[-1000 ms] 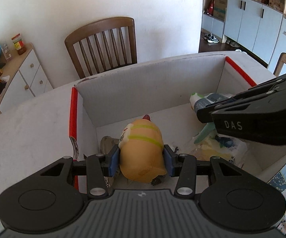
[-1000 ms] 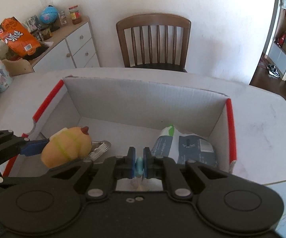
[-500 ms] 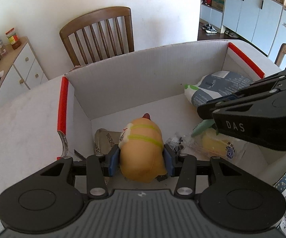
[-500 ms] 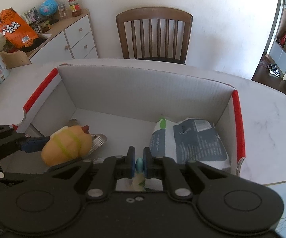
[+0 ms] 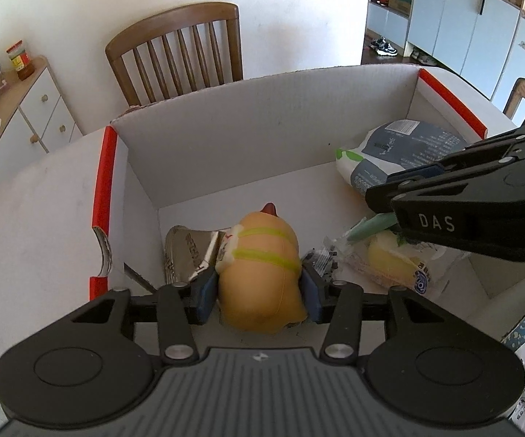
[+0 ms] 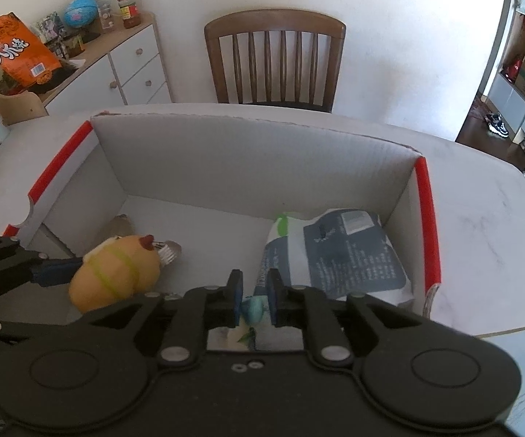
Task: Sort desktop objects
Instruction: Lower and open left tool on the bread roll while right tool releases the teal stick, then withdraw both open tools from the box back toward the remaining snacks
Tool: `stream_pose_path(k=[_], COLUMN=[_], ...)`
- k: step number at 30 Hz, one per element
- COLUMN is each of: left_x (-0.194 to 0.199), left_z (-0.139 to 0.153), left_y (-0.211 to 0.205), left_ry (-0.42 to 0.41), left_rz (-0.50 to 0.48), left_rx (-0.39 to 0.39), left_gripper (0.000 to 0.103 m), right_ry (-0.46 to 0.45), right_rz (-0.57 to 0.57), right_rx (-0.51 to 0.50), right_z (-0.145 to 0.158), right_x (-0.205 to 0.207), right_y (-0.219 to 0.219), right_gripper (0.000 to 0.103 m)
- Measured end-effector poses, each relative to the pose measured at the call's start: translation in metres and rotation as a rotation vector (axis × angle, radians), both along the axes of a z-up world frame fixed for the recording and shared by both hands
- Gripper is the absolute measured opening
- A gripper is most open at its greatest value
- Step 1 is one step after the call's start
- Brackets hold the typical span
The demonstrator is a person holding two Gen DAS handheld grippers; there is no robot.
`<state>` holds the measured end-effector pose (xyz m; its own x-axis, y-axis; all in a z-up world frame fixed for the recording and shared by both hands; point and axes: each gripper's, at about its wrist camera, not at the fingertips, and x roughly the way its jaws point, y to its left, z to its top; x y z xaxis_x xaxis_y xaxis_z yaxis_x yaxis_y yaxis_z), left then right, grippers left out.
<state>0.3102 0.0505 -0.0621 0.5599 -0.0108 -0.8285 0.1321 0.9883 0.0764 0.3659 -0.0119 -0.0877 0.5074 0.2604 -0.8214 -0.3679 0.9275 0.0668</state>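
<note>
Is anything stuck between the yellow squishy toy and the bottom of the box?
Maybe. The yellow toy sits between the left gripper's opening jaws, low inside the box. A silver foil packet lies beside and partly under it; the floor directly below is hidden.

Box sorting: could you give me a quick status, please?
Both grippers opening inside box. Left gripper around yellow toy; right gripper around teal piece. Nothing in the way.

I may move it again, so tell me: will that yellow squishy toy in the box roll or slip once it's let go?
The yellow toy looks soft and rounded, so it may rock or roll slightly. Its smooth skin could slip between the opening left gripper pads.
</note>
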Motion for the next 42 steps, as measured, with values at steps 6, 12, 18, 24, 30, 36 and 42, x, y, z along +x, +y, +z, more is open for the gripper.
stream_pose_path(k=[6,12,18,24,30,36,42], left_x=[-0.003,-0.008,-0.013,-0.02,-0.029,-0.039,-0.052], left_z=[0.004,0.011,0.018,0.028,0.035,0.043,0.056], left_y=[-0.005,-0.007,-0.007,-0.009,-0.011,-0.011,-0.007], left_ry=[-0.002,-0.02,-0.039,-0.063,-0.076,-0.091,-0.113], left_rz=[-0.012,-0.009,0.001,-0.002,-0.002,0.004,0.002], left_rx=[-0.012,-0.02,-0.021,-0.036,-0.043,-0.06,-0.085], left_gripper=[0.065,0.072,0.075,0.075,0.075,0.075,0.075], right_ry=[-0.003,-0.021,-0.026,-0.04,-0.05,-0.064,-0.097], right_rz=[0.006,-0.007,-0.01,-0.009,-0.018,-0.014,-0.004], right_rx=[0.0,0.02,0.038,0.044,0.043,0.055,0.066], right_z=[0.004,0.013,0.021,0.029,0.035,0.045,0.062], right_x=[-0.003,-0.006,-0.011,-0.017,-0.025,-0.036,-0.052], right_y=[-0.002,-0.007,-0.009,-0.01,-0.014,-0.019,-0.028], right_gripper=[0.028,0.039,0.044,0.048,0.049,0.051,0.053])
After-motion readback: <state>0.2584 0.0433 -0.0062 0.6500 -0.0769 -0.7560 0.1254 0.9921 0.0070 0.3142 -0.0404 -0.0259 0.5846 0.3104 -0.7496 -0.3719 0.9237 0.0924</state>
